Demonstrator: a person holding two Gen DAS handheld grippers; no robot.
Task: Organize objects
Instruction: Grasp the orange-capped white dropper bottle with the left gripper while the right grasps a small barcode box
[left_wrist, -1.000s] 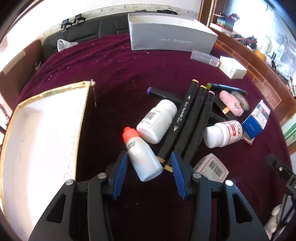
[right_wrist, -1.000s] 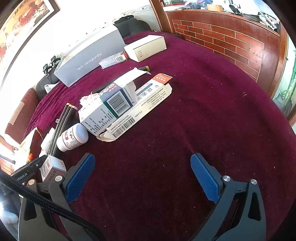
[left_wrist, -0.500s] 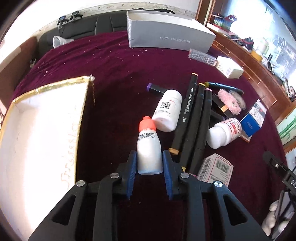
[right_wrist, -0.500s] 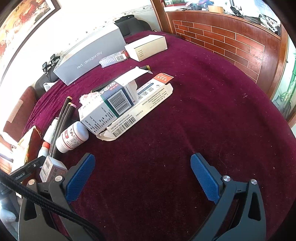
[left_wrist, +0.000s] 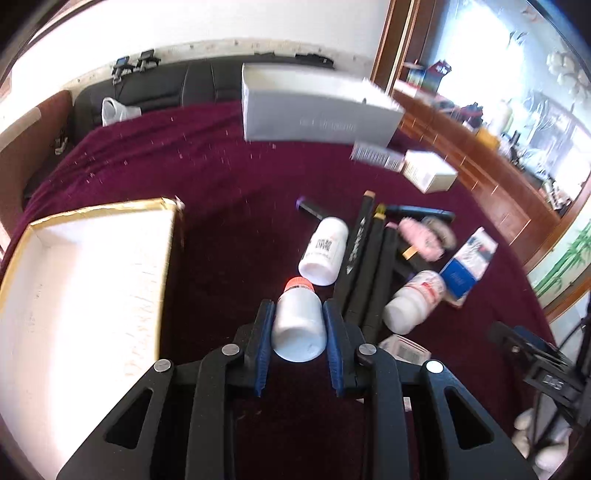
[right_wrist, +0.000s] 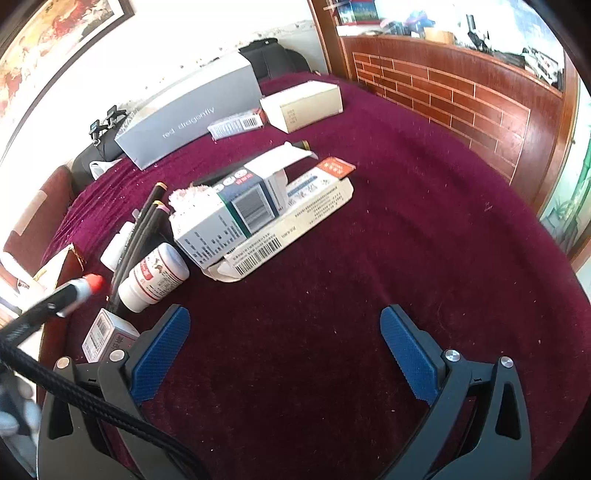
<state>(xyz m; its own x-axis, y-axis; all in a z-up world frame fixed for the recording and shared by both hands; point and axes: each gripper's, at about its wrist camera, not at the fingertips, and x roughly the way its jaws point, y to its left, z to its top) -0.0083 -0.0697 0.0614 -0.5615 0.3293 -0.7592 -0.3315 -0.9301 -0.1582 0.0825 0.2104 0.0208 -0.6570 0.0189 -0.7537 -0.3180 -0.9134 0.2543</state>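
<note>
My left gripper is shut on a small white bottle with an orange cap, held a little above the dark red cloth. The same bottle's orange cap shows at the left of the right wrist view. To the left lies an open white box with a gold rim. Beyond the held bottle lie a white bottle, several black markers and a red-labelled bottle. My right gripper stands open over bare cloth, nothing between its fingers.
A grey box stands at the back, with a barcode box and a cream box near it. Medicine cartons lie stacked mid-table. A small barcode carton sits by the right gripper's left finger. A wooden wall borders the table.
The left gripper closed on the orange-capped bottle, which turned to lie along the fingers, then lifted it off the cloth. The right gripper stayed open and nearly still.
</note>
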